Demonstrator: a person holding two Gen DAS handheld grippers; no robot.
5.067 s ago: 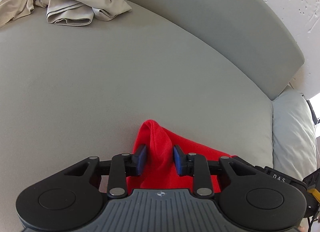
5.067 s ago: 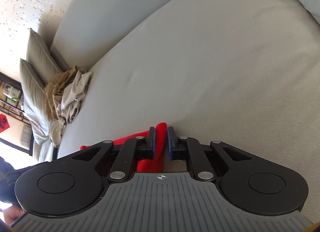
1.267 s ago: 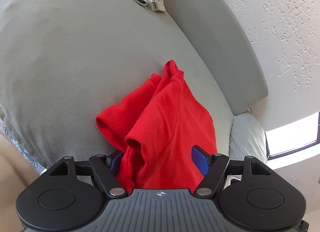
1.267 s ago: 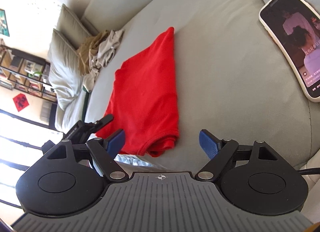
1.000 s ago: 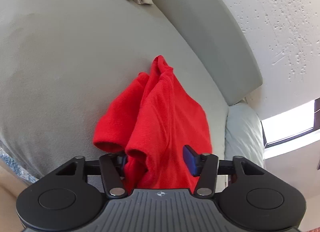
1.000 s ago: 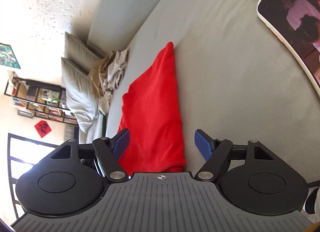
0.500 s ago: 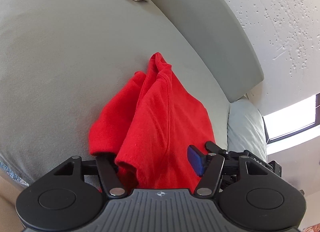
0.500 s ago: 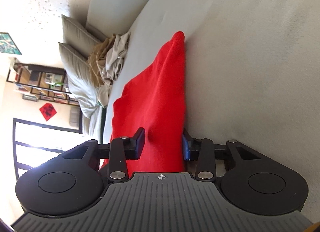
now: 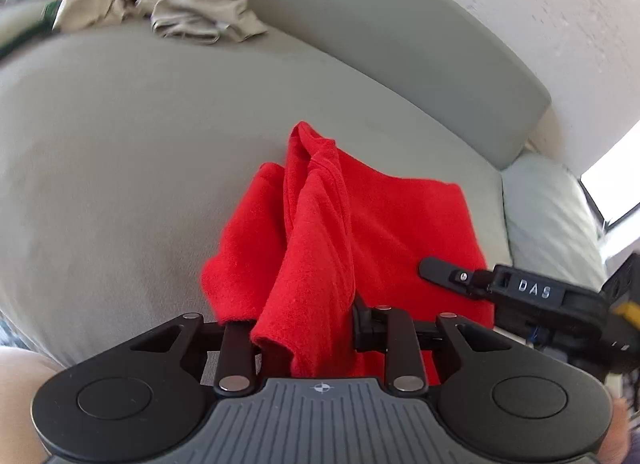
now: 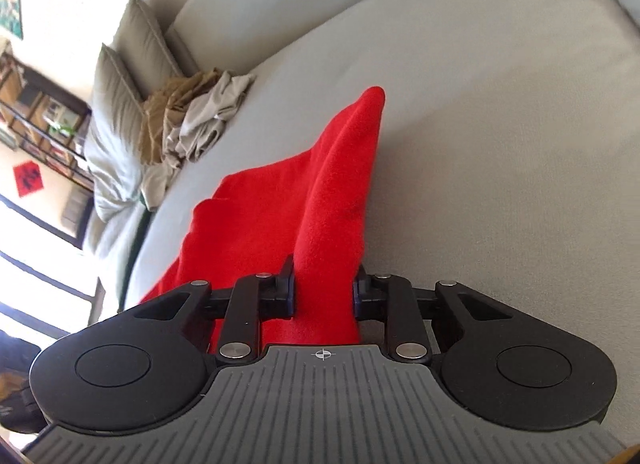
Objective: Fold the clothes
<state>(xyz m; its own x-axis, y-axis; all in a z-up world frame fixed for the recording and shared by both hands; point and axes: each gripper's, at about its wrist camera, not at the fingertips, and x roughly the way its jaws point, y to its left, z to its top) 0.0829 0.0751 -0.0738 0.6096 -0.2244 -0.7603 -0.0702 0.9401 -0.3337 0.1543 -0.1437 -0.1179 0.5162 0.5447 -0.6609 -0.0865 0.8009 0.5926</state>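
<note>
A red shirt (image 9: pixel 360 216) lies folded lengthwise on the grey sofa seat (image 9: pixel 120 168). My left gripper (image 9: pixel 306 328) is shut on a bunched fold at its near edge. My right gripper (image 10: pixel 323 288) is shut on the near edge of the red shirt (image 10: pixel 320 192) at the other corner, and the cloth rises in a ridge from its jaws. The right gripper also shows in the left wrist view (image 9: pixel 432 268) at the right, over the shirt.
A heap of beige and tan clothes (image 9: pixel 168 4) lies at the far end of the seat, also in the right wrist view (image 10: pixel 192 120) beside two grey cushions (image 10: pixel 120 76). The sofa backrest (image 9: pixel 400 44) runs behind. A pale cushion (image 9: pixel 548 216) sits at the right end.
Both grippers closed from open onto the near edge of the red shirt. The cloth now lifts into a ridge at each jaw. The phone seen earlier is out of the right view.
</note>
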